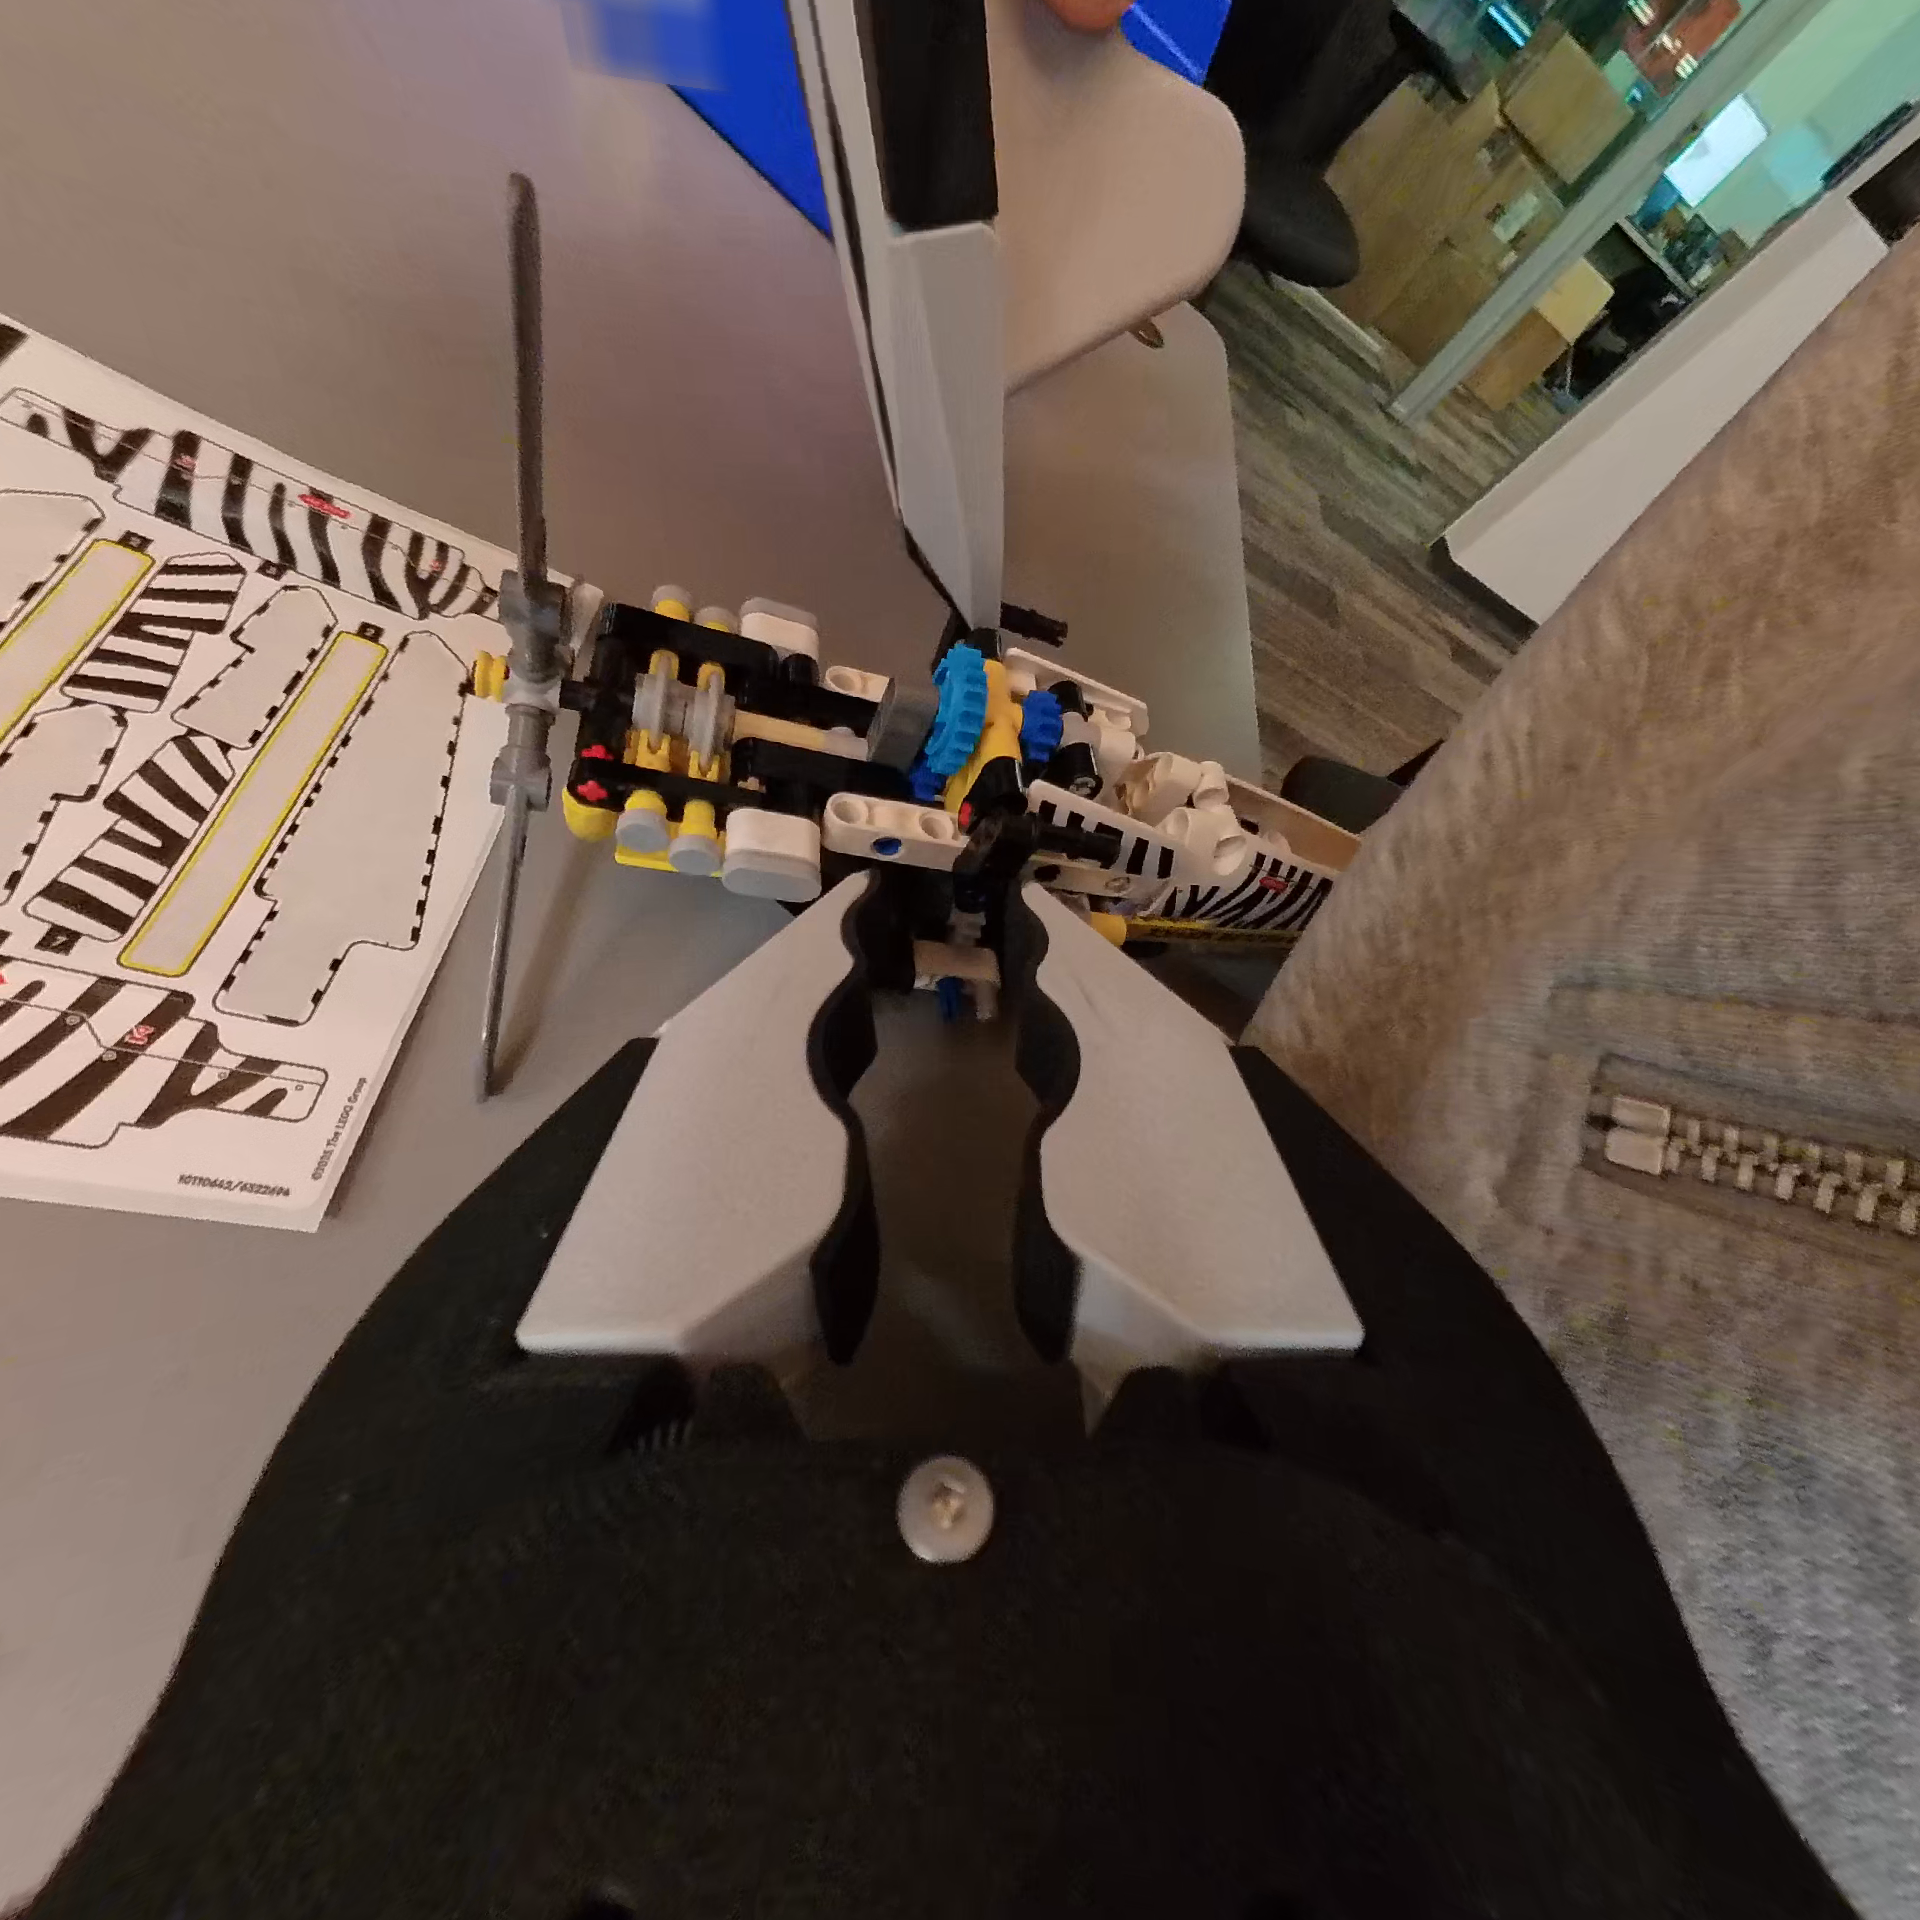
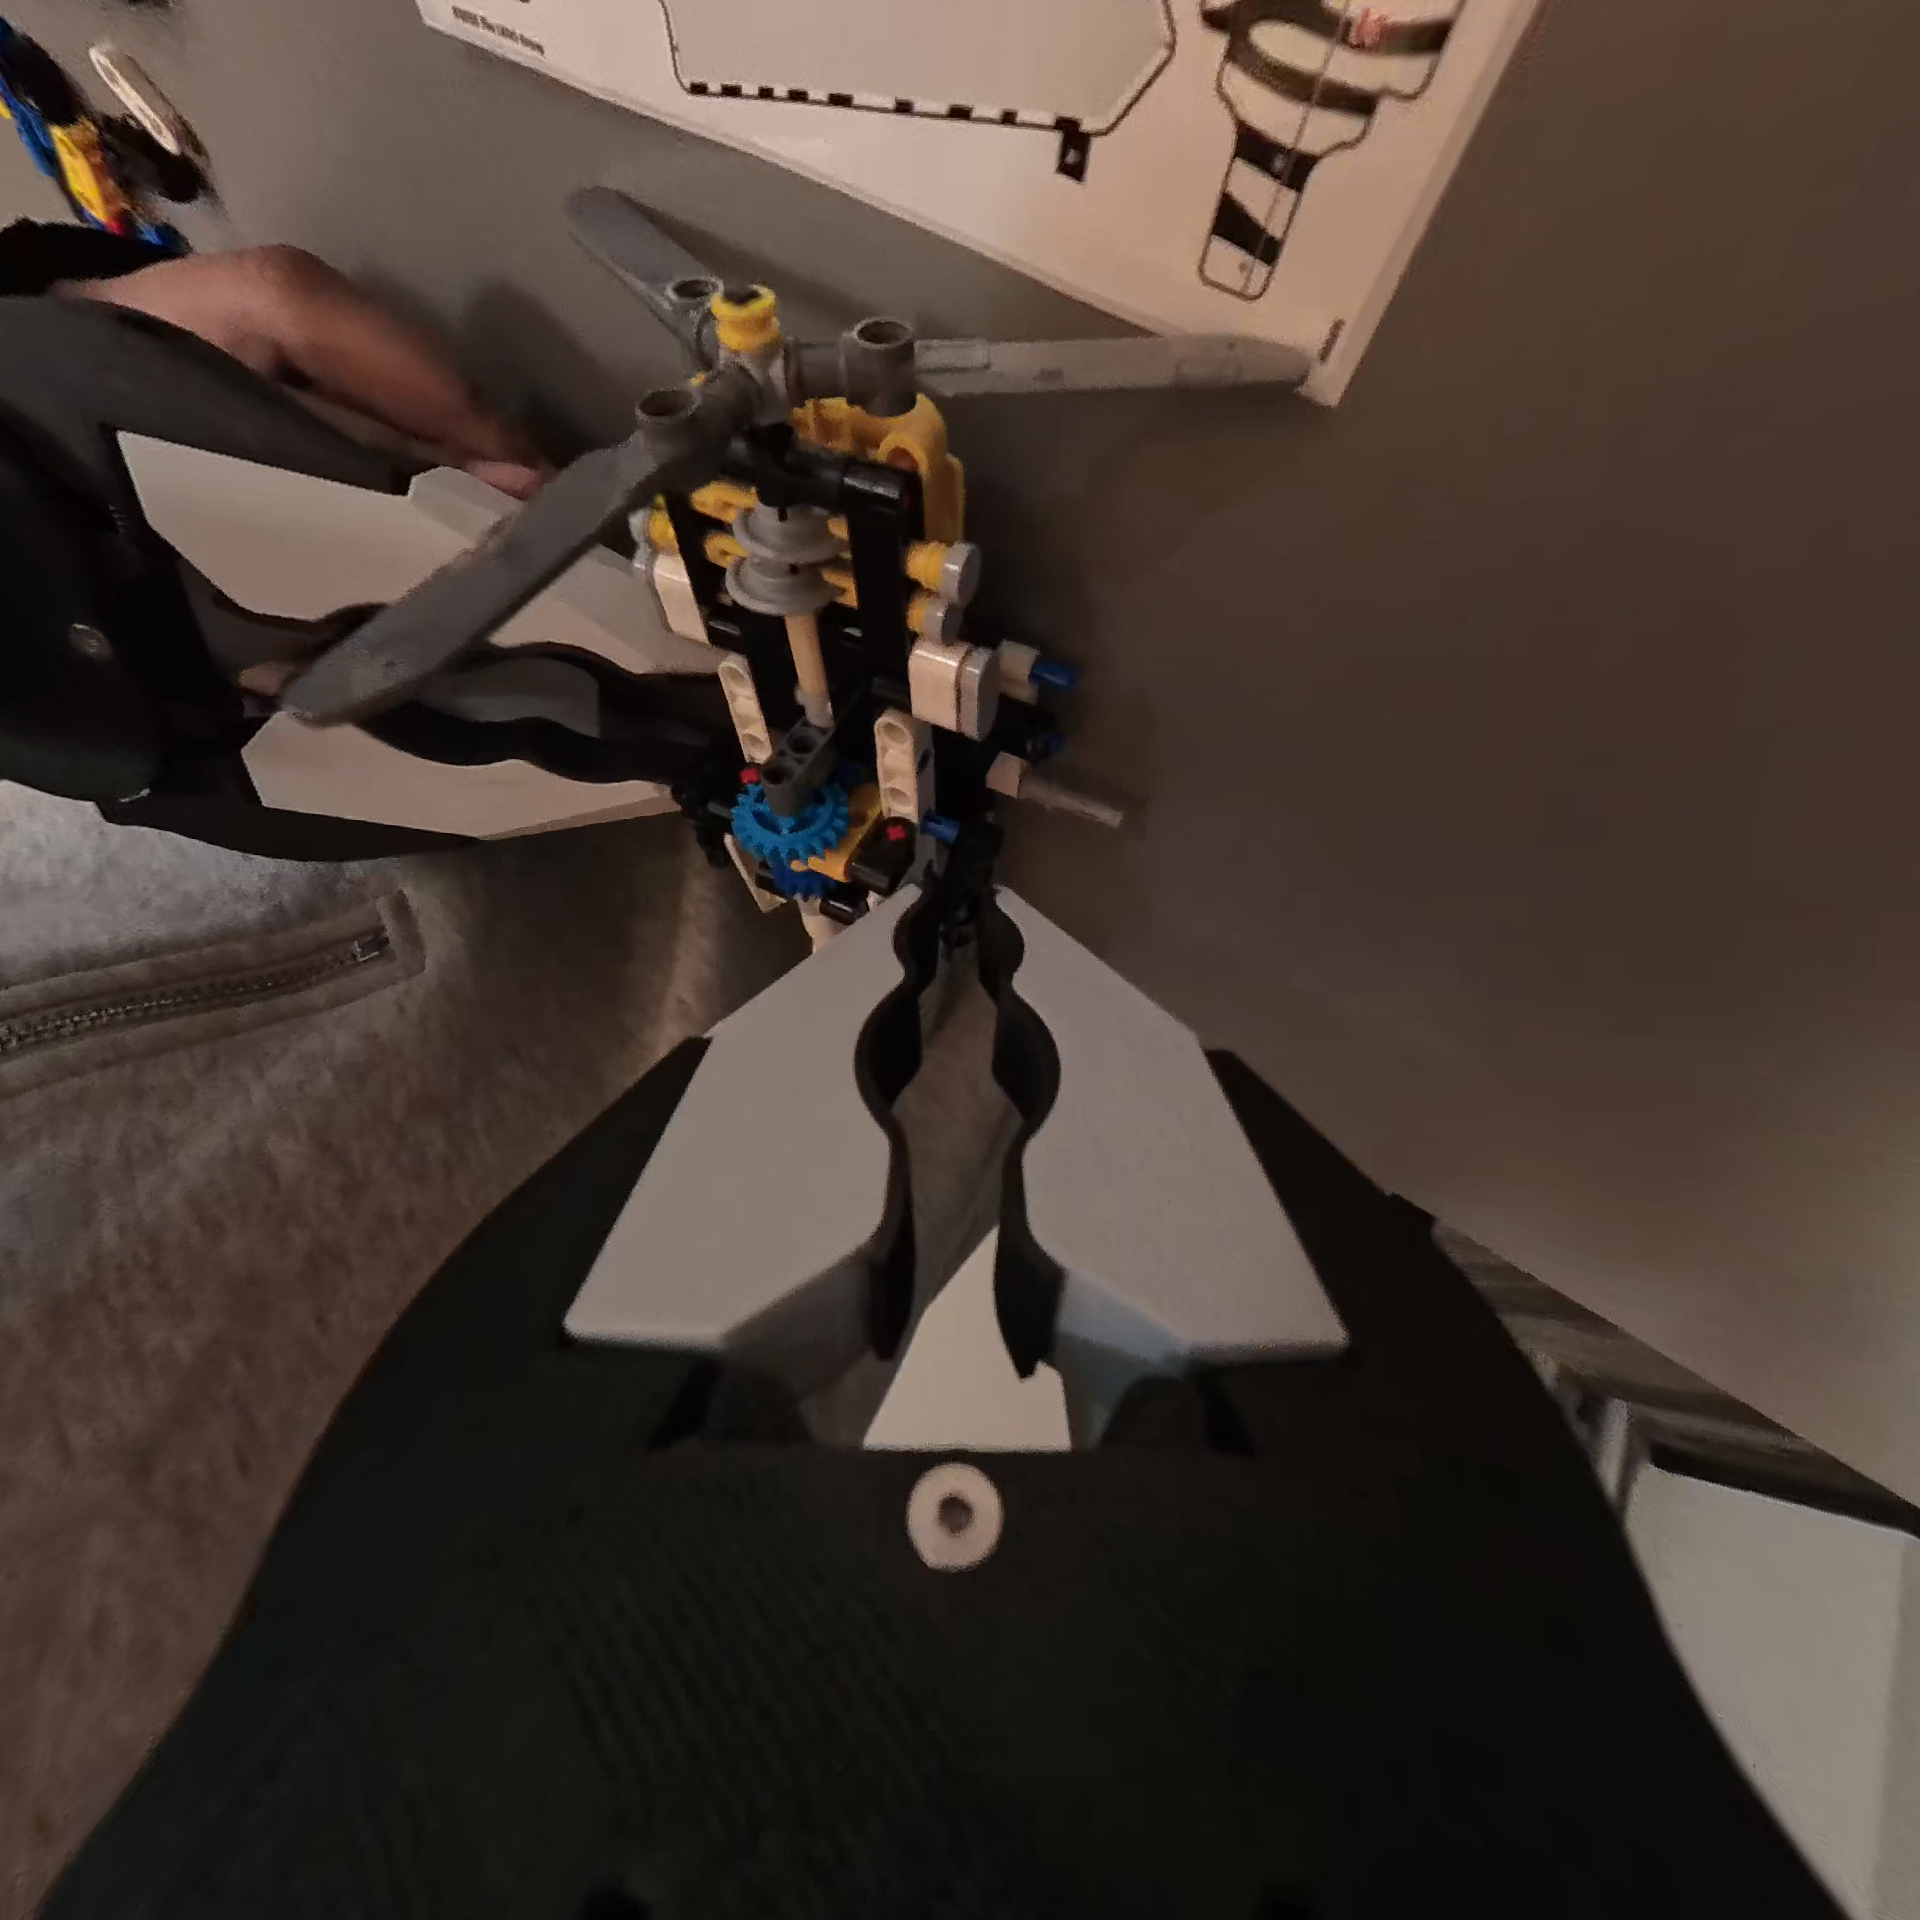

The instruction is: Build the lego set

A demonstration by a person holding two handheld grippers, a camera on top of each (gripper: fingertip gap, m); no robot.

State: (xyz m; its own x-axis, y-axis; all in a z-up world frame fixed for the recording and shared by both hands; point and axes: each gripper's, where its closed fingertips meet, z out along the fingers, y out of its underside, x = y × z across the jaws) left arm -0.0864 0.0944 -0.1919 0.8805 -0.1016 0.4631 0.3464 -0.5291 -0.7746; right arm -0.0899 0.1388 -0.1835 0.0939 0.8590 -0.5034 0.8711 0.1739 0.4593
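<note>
Grey table, sticker sheet, both left tongs and right tongs clamped on lego model.

Left wrist view: camera sits behind its own grey-and-black two-finger gripper, looking forward and down along the fingers, very close to the black, yellow and white brick model with grey rotor blades at 12 o'clock.

Right wrist view: same mounting behind the right gripper, aimed steeply down at the grey tabletop.

Shared: the model, the zebra-striped sticker sheet, each other's gripper.
</note>
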